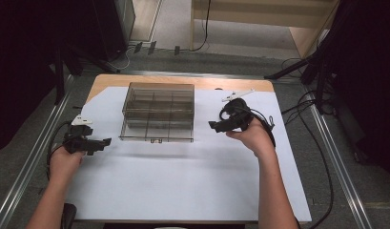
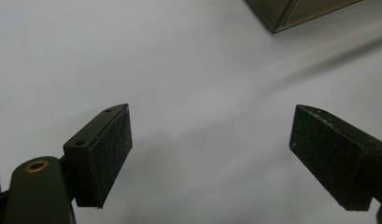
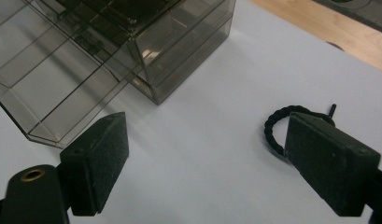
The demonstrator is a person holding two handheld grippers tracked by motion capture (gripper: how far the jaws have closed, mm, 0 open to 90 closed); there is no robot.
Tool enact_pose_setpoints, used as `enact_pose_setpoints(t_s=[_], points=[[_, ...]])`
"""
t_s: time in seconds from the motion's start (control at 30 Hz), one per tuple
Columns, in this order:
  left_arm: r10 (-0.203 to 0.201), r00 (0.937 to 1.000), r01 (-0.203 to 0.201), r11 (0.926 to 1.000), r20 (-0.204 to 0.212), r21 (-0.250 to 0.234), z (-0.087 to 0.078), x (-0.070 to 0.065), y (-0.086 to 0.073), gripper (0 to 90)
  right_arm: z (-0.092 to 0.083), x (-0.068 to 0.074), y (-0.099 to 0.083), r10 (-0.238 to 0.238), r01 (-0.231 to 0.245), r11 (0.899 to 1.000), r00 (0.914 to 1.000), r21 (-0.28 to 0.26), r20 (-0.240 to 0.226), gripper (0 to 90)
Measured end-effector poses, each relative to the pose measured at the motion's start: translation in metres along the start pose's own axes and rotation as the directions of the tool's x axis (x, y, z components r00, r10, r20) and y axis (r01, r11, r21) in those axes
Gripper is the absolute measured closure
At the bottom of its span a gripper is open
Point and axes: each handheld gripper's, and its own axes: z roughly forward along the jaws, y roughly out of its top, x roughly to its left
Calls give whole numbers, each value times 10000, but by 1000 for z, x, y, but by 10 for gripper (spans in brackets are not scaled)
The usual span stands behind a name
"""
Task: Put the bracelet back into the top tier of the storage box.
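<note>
1. 2 grippers in my hands. I see the left gripper [image 1: 90, 141] at the left edge of the sheet and the right gripper [image 1: 221, 125] just right of the box; they are well apart.
2. Smoky clear plastic box [image 1: 158, 113] sits at the far middle of the white sheet [image 1: 183, 186]. It is rectangular and split by thin dividers into compartments, with its bottom drawer [image 3: 48, 98] pulled out toward me.
3. Black hair tie [image 3: 275, 126] lies on the sheet right of the box, apart from it. It is a twisted cord ring with a short stub end.
4. In the right gripper view the right-hand pad [image 3: 319, 163] covers about half of the tie's ring. I can't tell whether the pad touches it.
5. Right gripper: jaws wide, nothing between the pads, bare sheet in the gap. The drawer corner is near the other pad.
6. Left gripper: jaws wide, nothing held, plain sheet below. A box corner [image 2: 291, 14] is cut off at the top of its view.
7. Pads are flat black rough blocks on dark metal fingers, with a brass-ringed hole at each view's lower left.
8. Wooden tabletop [image 1: 216, 83] shows past the sheet's far edge. Grey plates top both grippers, and cables trail off the right side.
9. In the high view the hair tie is hard to separate from the gripper body. Box contents are too dim to read.
10. Dark stands and floor rails flank the table.
</note>
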Motion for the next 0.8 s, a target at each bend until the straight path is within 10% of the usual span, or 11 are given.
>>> enact_pose_setpoints(t_s=[0.8], points=[[51, 9999, -51, 10000, 90, 2, -1, 1, -3, 144, -20, -25, -2, 851, -854, 9957, 9963, -348, -88, 323]])
